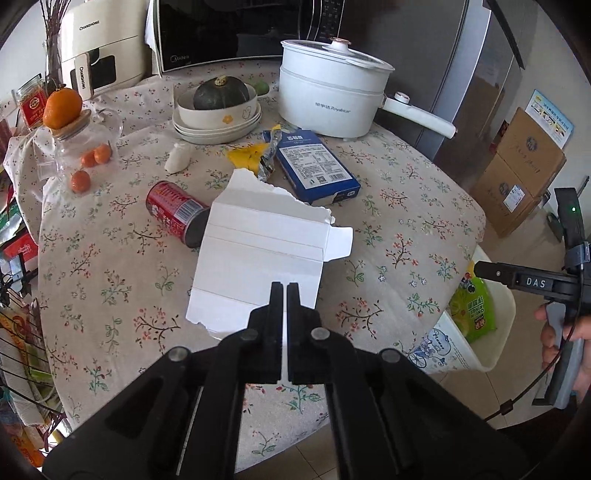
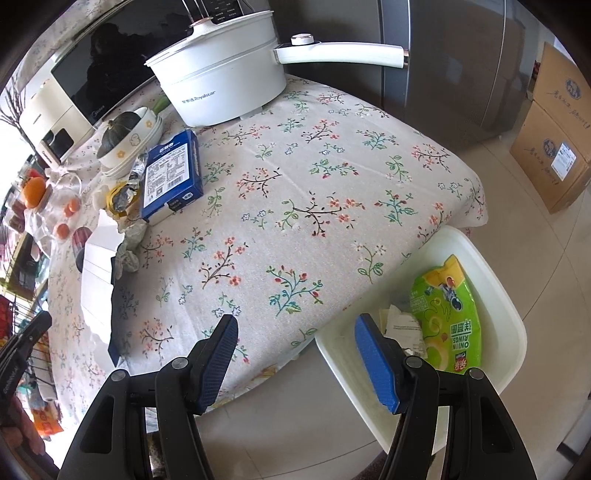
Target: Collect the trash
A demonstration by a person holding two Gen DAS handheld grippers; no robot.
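My left gripper is shut on the near edge of a torn white cardboard piece, held above the floral table. Behind it lie a red can on its side, a blue box, a yellow foil wrapper and a white crumpled tissue. My right gripper is open and empty, hovering at the table's near edge beside the white bin, which holds a green onion-rings bag and paper scraps. The cardboard and blue box also show in the right wrist view.
A white electric pot, a squash in stacked bowls, a glass jar with oranges, a microwave and a cream appliance stand at the back. Cardboard boxes sit on the floor by the fridge.
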